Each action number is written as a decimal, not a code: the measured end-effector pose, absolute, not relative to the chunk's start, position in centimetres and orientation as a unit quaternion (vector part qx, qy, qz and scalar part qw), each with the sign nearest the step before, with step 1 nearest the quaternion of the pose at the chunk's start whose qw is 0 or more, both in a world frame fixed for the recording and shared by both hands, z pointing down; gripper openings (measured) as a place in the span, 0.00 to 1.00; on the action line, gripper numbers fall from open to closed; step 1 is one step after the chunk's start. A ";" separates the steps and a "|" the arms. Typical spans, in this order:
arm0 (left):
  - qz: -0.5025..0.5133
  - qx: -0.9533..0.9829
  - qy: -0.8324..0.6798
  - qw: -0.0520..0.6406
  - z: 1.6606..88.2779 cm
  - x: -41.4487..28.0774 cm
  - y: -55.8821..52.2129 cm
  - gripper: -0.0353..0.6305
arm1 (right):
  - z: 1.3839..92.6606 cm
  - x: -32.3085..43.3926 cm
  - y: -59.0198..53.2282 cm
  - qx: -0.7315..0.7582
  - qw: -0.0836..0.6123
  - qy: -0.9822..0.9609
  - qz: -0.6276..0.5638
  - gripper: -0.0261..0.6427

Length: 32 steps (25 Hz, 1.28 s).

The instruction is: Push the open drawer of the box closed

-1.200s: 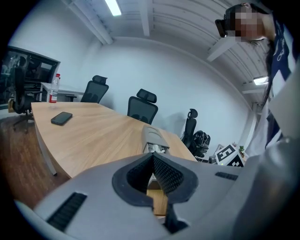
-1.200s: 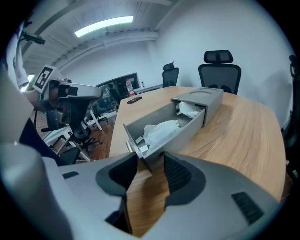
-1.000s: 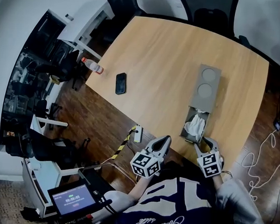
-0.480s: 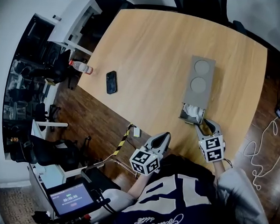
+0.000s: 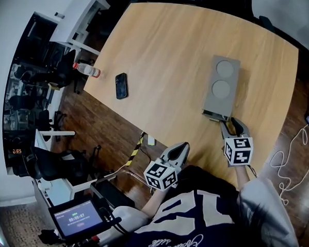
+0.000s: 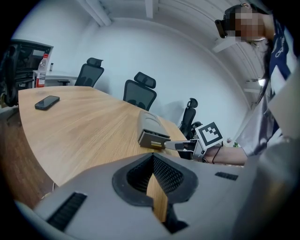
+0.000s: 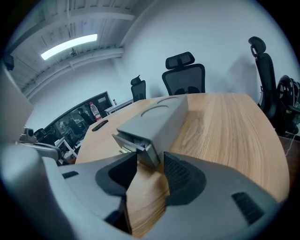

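The grey box with two round recesses lies on the wooden table. Its drawer sticks out only a narrow strip at the near end. My right gripper is open, its tips against the drawer front, which stands just ahead of the jaws. A sliver of white shows in the drawer's gap. My left gripper hangs off the table's near edge, shut and empty, away from the box. The left gripper view shows the right gripper at the drawer.
A black phone and a plastic bottle lie near the table's left edge. Office chairs stand along the far side. Cables lie on the floor at right. A screen on a stand sits at lower left.
The right gripper has moved forward against the drawer, which went from well out, with white cloth showing, to almost fully in. The left gripper stayed put.
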State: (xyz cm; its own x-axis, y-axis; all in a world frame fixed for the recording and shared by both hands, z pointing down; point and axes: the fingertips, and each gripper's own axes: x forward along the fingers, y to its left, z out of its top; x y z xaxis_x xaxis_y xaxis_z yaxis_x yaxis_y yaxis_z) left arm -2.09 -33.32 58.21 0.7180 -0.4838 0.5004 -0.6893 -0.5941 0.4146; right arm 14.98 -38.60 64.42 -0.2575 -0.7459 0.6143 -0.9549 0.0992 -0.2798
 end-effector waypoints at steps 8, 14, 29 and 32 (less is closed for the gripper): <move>0.167 0.872 -0.345 0.303 58.8 -3.7 -33.1 0.06 | 65.4 15.7 -40.7 0.605 0.141 -0.708 0.335 0.30; 0.160 0.871 -0.357 0.297 59.1 -5.7 -33.3 0.06 | 65.8 15.4 -41.0 0.624 0.127 -0.692 0.339 0.30; 0.129 0.888 -0.346 0.276 56.3 -9.4 -27.2 0.06 | 61.0 4.9 -31.3 0.567 0.114 -0.746 0.331 0.23; 0.122 0.890 -0.343 0.275 56.2 -10.6 -25.5 0.06 | 60.3 3.7 -29.1 0.571 0.114 -0.746 0.323 0.16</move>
State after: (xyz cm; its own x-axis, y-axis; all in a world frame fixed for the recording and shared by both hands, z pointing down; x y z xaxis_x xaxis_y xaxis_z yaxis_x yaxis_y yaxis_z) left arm -10.59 -25.46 56.18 0.7358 -0.5430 0.4048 -0.6767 -0.6141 0.4062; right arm 3.68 -29.06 60.26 -0.3209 -0.7785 0.5394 -0.9260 0.1385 -0.3511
